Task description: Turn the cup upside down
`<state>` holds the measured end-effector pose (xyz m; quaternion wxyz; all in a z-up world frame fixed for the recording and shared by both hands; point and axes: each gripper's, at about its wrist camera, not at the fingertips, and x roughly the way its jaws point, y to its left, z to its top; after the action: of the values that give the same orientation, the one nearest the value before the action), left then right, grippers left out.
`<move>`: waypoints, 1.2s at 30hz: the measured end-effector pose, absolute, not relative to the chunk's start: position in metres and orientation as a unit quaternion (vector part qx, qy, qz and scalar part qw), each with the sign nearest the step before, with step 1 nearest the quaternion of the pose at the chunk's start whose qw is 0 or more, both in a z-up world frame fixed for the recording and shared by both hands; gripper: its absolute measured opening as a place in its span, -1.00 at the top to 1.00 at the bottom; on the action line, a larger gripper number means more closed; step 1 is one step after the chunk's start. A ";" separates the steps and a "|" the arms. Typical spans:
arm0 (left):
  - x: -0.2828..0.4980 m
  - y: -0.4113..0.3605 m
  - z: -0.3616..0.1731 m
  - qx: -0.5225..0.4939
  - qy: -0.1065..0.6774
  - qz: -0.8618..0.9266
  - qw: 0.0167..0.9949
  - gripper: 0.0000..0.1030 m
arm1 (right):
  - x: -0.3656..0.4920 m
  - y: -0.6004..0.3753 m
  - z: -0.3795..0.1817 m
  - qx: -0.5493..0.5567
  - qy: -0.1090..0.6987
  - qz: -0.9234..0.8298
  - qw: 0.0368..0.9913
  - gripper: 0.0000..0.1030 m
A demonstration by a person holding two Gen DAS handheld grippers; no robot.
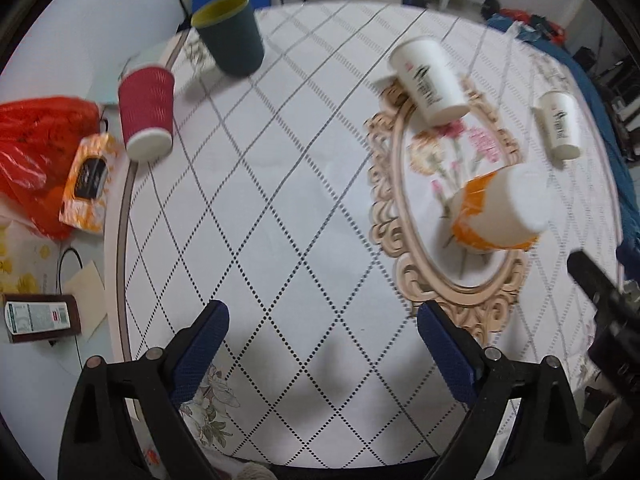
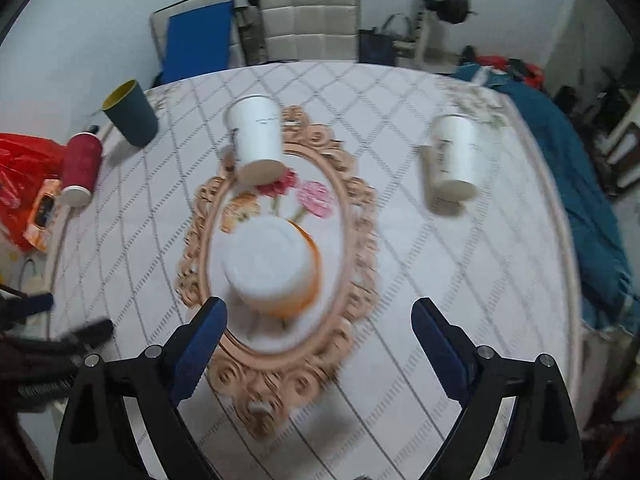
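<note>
A white cup with an orange band stands upside down on the oval flower mat; it also shows in the right wrist view, just beyond my right gripper. A dark green cup with a yellow inside stands mouth up at the table's far left. A red cup and two white printed cups stand upside down. My left gripper is open and empty above the tablecloth. My right gripper is open and empty.
A red plastic bag and an orange packet lie off the table's left edge. A small box and a cable lie lower left. Chairs stand behind the table. Blue fabric lies at the right.
</note>
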<state>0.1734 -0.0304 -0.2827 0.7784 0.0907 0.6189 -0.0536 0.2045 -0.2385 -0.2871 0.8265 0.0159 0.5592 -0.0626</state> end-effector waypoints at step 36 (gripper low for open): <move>-0.057 -0.044 -0.039 0.055 0.443 -0.055 0.893 -0.87 | -0.069 -0.237 0.008 0.017 0.433 -0.060 0.899 -0.90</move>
<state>-0.0571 -0.0443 -0.0388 0.8933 0.0555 0.4426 -0.0552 -0.0693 -0.2372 0.0078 0.8990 0.0172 0.4334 -0.0601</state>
